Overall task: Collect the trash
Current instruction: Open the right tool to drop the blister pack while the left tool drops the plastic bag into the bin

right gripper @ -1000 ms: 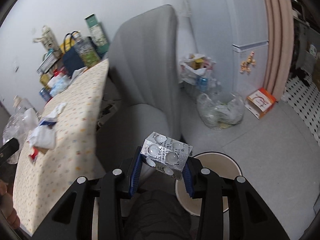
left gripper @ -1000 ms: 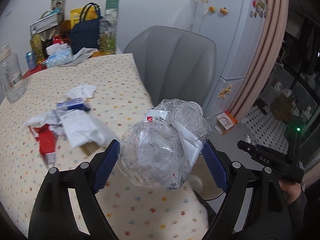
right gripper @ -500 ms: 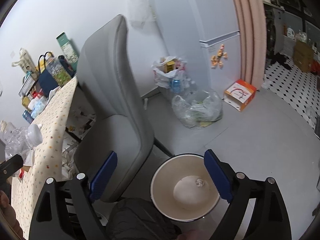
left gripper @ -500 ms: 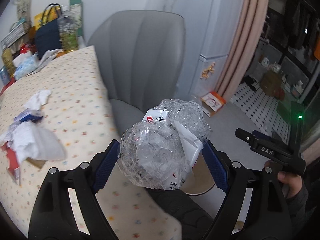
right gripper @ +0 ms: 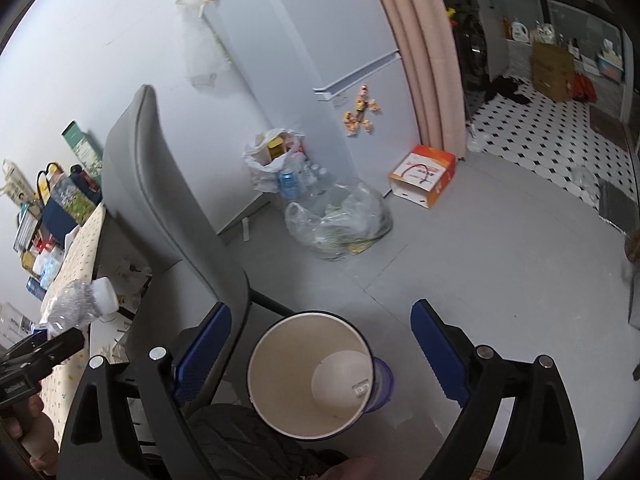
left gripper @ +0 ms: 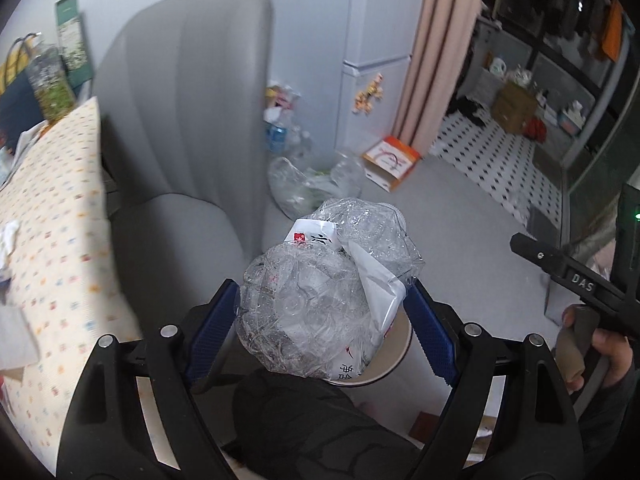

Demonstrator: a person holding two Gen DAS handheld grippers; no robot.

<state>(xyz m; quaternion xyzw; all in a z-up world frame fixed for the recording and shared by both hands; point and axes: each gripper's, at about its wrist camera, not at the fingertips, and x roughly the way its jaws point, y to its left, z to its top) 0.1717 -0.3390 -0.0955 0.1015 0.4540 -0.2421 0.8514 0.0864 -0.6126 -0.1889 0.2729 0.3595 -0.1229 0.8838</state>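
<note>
The left gripper [left gripper: 320,312] is holding a crushed clear plastic bottle with a white label [left gripper: 324,300] between its blue pads, just above the round cream-coloured waste bin with a dark rim [right gripper: 308,372] that is standing on the grey floor beside the grey padded chair [right gripper: 168,208]. The right gripper [right gripper: 320,344] is hanging over the same bin with its jaws wide and nothing between them; they have just been opening. A small silver blister pack [right gripper: 360,387] is lying at the bottom of the bin, so I judge that piece as already collected. The bottle is not yet dropped. On the table with the dotted cloth [left gripper: 60,216], near its left edge, some white crumpled paper [left gripper: 9,236] is waiting, so more trips seem to be left.
</note>
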